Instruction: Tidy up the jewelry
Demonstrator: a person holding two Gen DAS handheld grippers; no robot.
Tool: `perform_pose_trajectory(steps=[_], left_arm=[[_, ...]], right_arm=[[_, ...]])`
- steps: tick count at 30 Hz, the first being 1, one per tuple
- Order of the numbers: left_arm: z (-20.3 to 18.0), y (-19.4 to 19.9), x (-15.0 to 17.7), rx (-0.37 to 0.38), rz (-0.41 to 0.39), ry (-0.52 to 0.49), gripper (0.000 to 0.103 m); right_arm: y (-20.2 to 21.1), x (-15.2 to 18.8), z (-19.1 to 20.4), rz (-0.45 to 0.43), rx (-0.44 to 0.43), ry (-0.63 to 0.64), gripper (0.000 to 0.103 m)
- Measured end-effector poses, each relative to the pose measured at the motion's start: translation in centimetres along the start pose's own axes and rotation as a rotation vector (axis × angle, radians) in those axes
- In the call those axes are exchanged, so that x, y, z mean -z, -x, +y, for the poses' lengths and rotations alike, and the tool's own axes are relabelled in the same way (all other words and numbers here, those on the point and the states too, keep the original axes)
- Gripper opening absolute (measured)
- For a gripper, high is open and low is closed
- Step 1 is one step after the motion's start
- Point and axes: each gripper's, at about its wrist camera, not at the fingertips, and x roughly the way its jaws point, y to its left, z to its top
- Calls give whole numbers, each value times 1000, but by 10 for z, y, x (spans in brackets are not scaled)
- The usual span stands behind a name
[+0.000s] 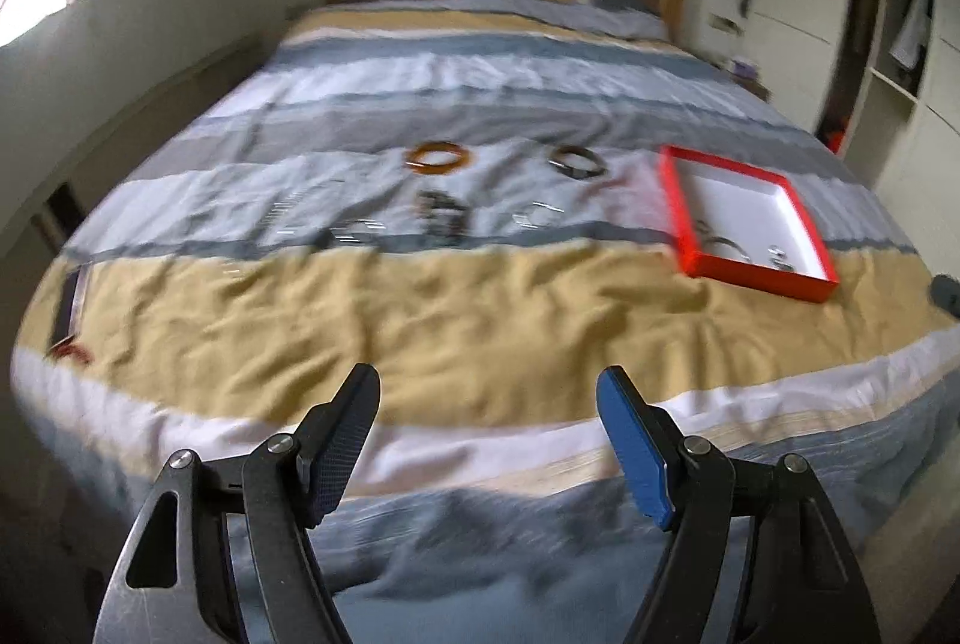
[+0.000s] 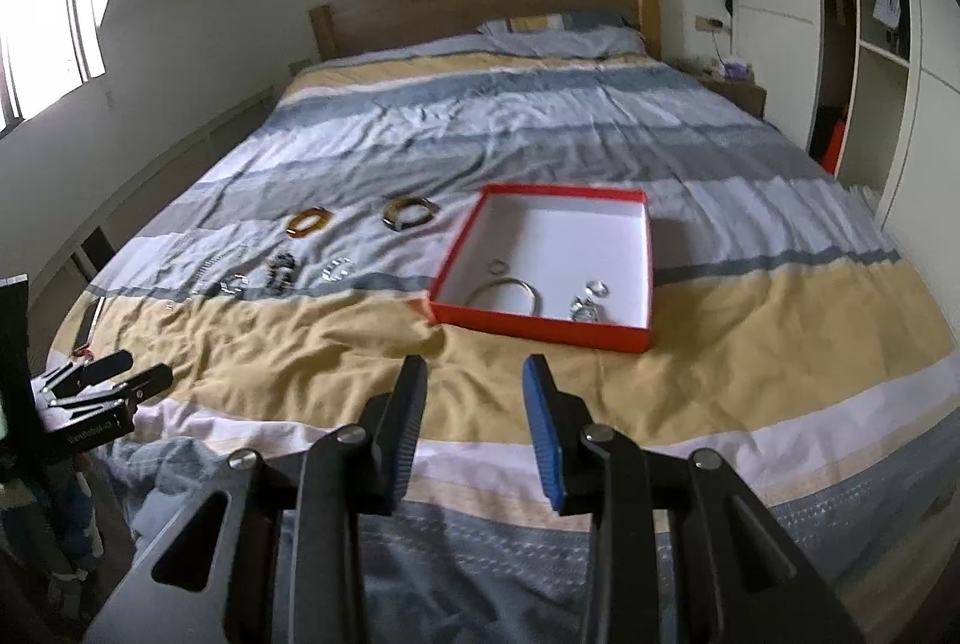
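A red box with a white inside [image 2: 624,212] [image 1: 672,188] lies on the striped bed and holds a silver bangle [image 2: 505,293], a small ring [image 2: 497,265] and clear pieces [image 2: 591,305]. On the cover left of it lie an amber bangle [image 2: 308,220] [image 1: 437,156], a dark and gold bangle [image 2: 409,213] [image 1: 577,160], a dark beaded piece [image 2: 281,271] [image 1: 443,212] and small silver pieces [image 2: 337,268]. My left gripper [image 1: 489,392] is open and empty above the bed's near edge. My right gripper [image 2: 474,374] is open and empty, short of the box.
The bed [image 2: 540,104] has a wooden headboard [image 2: 480,2] and a pillow [image 2: 558,29]. A dark flat item [image 1: 67,305] and a red piece [image 1: 75,351] lie at the bed's left edge. A wardrobe [image 2: 870,44] stands right. The left gripper shows in the right wrist view [image 2: 126,371].
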Motion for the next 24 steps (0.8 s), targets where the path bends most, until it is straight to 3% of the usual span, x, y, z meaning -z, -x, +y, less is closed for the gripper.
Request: perform_pose_trajectory(steps=[12, 21, 24], left_arm=[[87, 70, 34, -144, -94, 156, 78], [119, 77, 31, -160, -105, 235, 80], [127, 66, 25, -179, -92, 243, 86]], right_arm=[[47, -5, 53, -76, -52, 92, 37], [45, -15, 72, -78, -80, 120, 38], [29, -20, 79, -43, -87, 142, 38]])
